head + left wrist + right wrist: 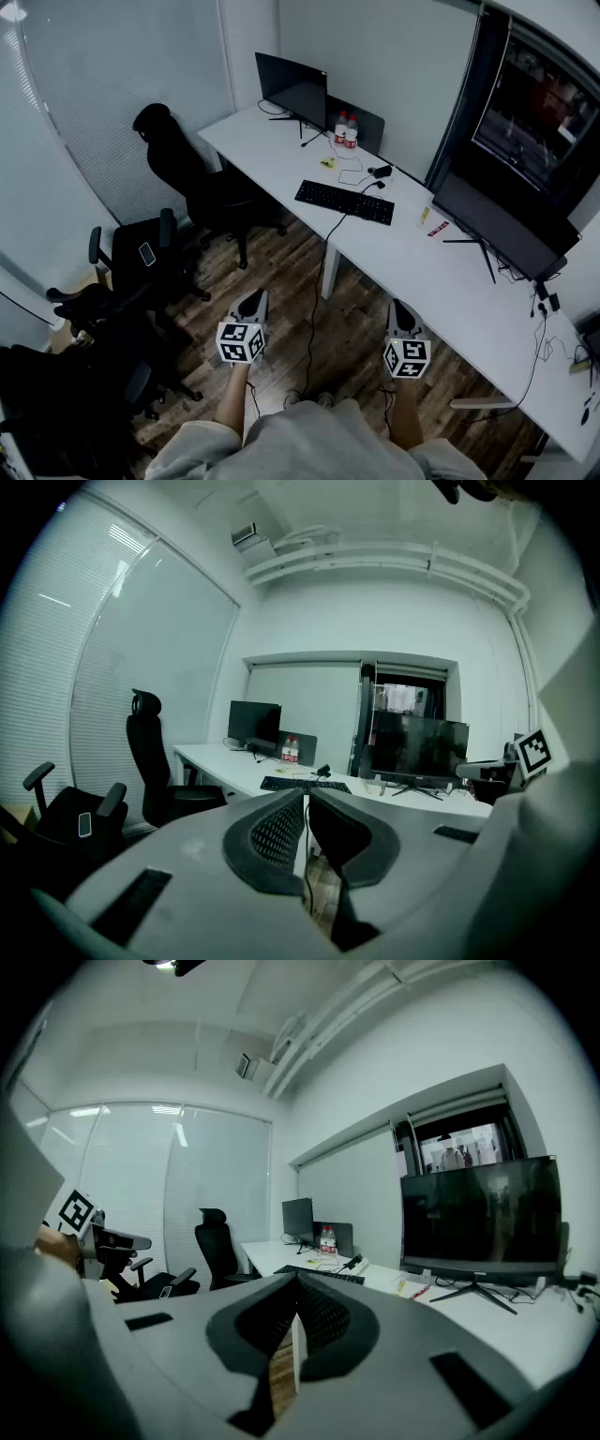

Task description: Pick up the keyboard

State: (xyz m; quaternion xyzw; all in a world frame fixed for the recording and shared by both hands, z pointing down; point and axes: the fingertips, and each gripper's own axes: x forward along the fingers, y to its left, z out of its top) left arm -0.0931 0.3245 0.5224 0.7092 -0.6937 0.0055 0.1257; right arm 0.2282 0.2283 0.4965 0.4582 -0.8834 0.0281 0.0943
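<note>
Progress is sitting at zero: left gripper (252, 300) and right gripper (402, 310) are hovering short of the desk (272, 155), jaws closed, gripping nothing. Keyboard (344, 202) is lying untouched on the desk, well beyond them; approach, grasp and lift are all pending.

The keyboard (344, 202) lies on the counter (281, 159), with two bottles (346, 131) at its twelve o'clock and a monitor (292, 86) at eleven, both farther back. A larger monitor (497, 225) stands on the counter at its three o'clock, and an office chair (178, 164) on the floor (281, 272) at nine.
</note>
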